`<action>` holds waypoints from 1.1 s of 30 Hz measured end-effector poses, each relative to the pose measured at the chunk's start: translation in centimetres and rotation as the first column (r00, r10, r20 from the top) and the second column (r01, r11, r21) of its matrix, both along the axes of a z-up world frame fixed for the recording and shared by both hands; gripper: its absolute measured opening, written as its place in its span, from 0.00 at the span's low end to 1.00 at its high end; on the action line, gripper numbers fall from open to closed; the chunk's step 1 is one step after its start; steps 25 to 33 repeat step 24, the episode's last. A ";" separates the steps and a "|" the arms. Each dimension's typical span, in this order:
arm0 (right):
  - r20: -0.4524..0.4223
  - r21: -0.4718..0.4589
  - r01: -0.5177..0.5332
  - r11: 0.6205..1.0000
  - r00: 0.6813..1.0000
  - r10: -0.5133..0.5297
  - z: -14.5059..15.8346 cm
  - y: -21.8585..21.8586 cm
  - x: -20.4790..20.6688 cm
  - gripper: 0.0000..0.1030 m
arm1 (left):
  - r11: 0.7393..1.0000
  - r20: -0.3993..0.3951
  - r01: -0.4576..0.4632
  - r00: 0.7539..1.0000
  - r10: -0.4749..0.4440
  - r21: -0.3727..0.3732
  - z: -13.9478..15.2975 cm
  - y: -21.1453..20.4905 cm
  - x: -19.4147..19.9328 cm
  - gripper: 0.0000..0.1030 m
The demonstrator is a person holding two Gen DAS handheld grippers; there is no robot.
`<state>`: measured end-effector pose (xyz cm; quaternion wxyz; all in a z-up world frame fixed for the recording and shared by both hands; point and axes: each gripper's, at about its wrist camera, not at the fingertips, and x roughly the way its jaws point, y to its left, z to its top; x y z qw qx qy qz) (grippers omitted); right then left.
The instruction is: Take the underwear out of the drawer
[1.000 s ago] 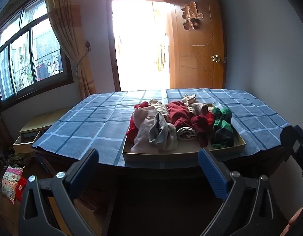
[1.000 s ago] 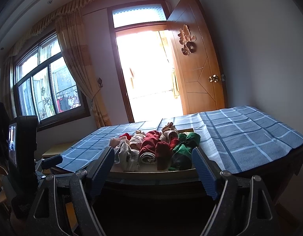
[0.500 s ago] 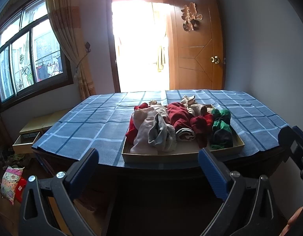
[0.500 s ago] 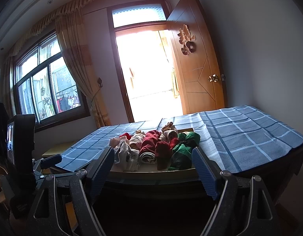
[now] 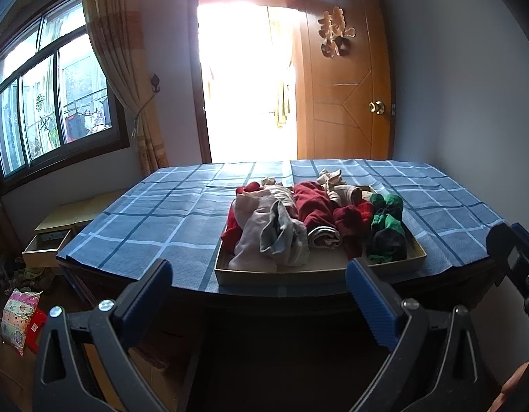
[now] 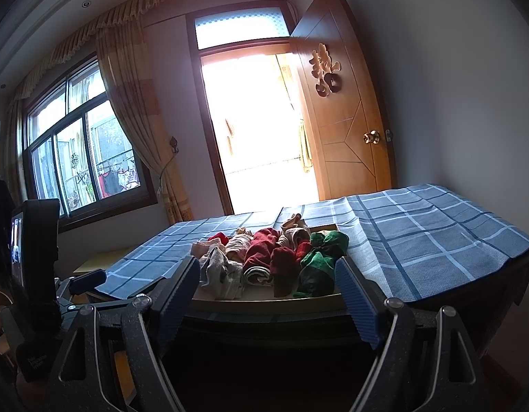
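Nothing had shifted since a second earlier: both grippers hung where they had been, short of the table edge, and the heap of clothing lay untouched. The left gripper point(image 5: 257, 295) stood with its jaws spread wide and nothing between them, and the right gripper point(image 6: 267, 293) was likewise released and empty, its blue pads framing the pile from a distance.

The underwear point(image 5: 319, 221) filled a shallow drawer point(image 5: 281, 276) that sat on the blue checked tablecloth point(image 5: 154, 216), near the table's front edge. Grey and pale pieces lay at the left of the drawer, red ones in the middle, green and black ones at the right. Behind the table an open wooden door point(image 5: 346, 103) let in strong daylight, and a curtained window point(image 5: 55, 113) lit the left wall.

That stillness suggested the task had not begun; every garment was still inside the drawer. The likely next step was a reach forward over the front rim toward the nearest piece. Tangled cloth might drag a neighbour out with it.
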<state>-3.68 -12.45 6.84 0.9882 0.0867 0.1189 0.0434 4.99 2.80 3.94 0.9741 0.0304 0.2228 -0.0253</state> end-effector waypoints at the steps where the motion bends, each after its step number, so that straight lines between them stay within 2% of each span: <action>1: 0.001 0.001 0.000 1.000 1.000 0.000 0.0 0.0 0.0 0.80 | 1.000 0.003 0.000 1.000 0.000 -0.001 0.0 0.0 0.0 1.00; 11: 0.009 0.000 0.006 1.000 1.000 -0.006 0.1 -0.2 -0.1 0.80 | 1.000 0.018 -0.007 1.000 0.007 0.005 0.1 -0.1 -0.2 1.00; 15: 0.011 -0.002 0.004 1.000 1.000 -0.004 0.0 -0.2 -0.2 0.80 | 1.000 0.039 0.018 0.999 -0.018 -0.006 0.2 -0.1 -0.6 0.99; 18: 0.005 0.003 0.005 1.000 1.000 -0.005 -0.1 -0.3 -0.1 0.80 | 1.000 0.059 0.010 0.998 -0.011 0.019 0.1 -0.4 -0.7 0.99; 24: -0.023 0.020 0.027 0.999 0.999 -0.027 -0.6 -0.9 0.4 0.80 | 1.000 0.018 0.010 1.000 -0.009 -0.017 -0.3 0.0 0.0 1.00; 33: -0.023 0.020 0.027 0.999 0.999 -0.027 -0.6 -0.9 0.4 0.80 | 1.000 0.018 0.010 1.000 -0.009 -0.017 -0.3 0.0 0.0 1.00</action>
